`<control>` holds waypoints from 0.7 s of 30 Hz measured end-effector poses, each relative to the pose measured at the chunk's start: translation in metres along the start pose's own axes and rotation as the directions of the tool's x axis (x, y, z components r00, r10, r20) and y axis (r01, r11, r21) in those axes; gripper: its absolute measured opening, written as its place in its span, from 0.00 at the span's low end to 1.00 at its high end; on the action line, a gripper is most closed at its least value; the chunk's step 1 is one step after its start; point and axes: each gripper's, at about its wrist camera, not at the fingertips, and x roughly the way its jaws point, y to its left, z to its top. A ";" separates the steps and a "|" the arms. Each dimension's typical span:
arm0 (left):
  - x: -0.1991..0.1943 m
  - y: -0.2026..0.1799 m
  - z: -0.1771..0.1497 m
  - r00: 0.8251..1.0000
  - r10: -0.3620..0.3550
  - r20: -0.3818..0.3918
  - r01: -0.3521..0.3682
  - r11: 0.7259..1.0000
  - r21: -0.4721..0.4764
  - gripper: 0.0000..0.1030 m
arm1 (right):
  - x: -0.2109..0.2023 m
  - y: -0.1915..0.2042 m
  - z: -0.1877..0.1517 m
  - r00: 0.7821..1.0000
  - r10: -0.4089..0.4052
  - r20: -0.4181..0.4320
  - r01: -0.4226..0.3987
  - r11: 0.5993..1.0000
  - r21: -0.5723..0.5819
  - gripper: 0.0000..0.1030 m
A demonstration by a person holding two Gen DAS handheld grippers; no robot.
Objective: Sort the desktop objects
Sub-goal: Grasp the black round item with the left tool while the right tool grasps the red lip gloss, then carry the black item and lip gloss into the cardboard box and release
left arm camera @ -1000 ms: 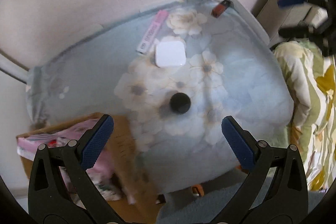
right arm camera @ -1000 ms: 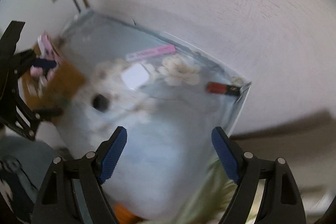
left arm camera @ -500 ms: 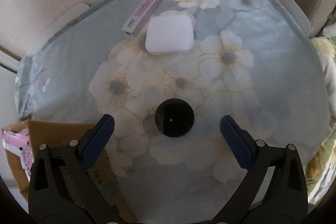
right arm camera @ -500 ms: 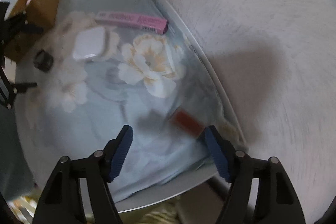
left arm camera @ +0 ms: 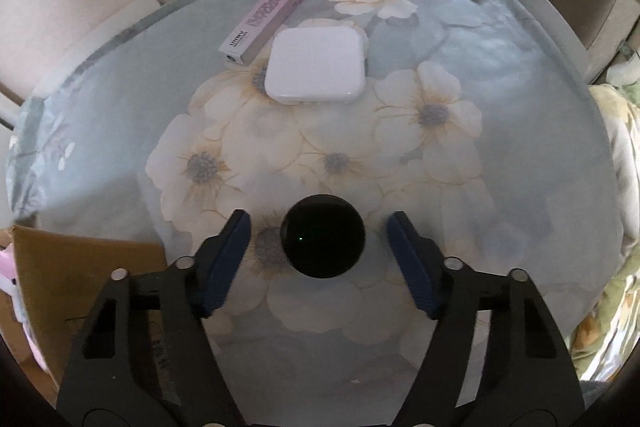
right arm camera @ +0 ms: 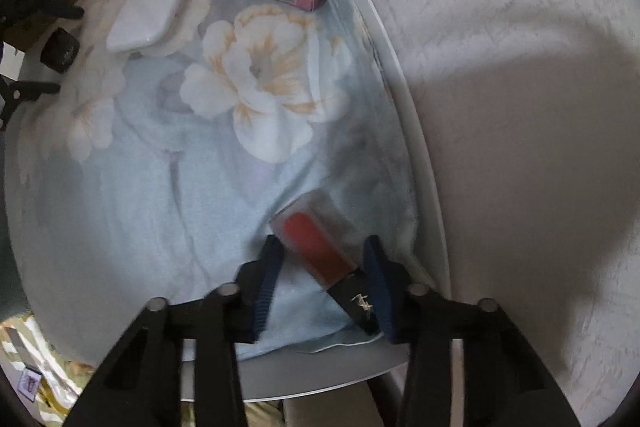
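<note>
Sorted: nothing visibly; pink box [left arm camera: 276, 11], white case [left arm camera: 316, 65] lying on table [left arm camera: 120, 115].
Left gripper [left arm camera: 320, 251]: jaws closing around black ball [left arm camera: 322, 235], gaps remaining.
Right gripper [right arm camera: 322, 279]: jaws closing astride red lipstick [right arm camera: 316, 247] at table's edge.

Four small things are lying on the floral cloth [left arm camera: 500, 147]: one pink box [left arm camera: 276, 11], one white square case [left arm camera: 316, 65], one black round jar [left arm camera: 323, 235] and one red lipstick [right arm camera: 320, 247]. One cardboard box [left arm camera: 76, 283] is sitting beside it.
</note>
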 end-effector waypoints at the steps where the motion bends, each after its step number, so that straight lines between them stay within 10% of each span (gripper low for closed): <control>1: -0.001 0.000 0.000 1.000 -0.012 0.002 0.012 1.000 0.001 0.56 | 0.000 -0.001 0.000 1.000 0.005 -0.001 -0.005 1.000 0.002 0.33; 7: -0.002 0.003 -0.003 0.997 -0.074 0.003 0.074 0.997 -0.012 0.32 | -0.008 0.005 -0.002 1.000 0.005 0.010 -0.006 1.000 0.020 0.22; 21: -0.023 0.004 0.003 0.992 -0.122 0.021 0.123 0.992 -0.036 0.32 | -0.039 0.022 -0.011 0.997 0.015 0.069 -0.021 0.996 0.089 0.18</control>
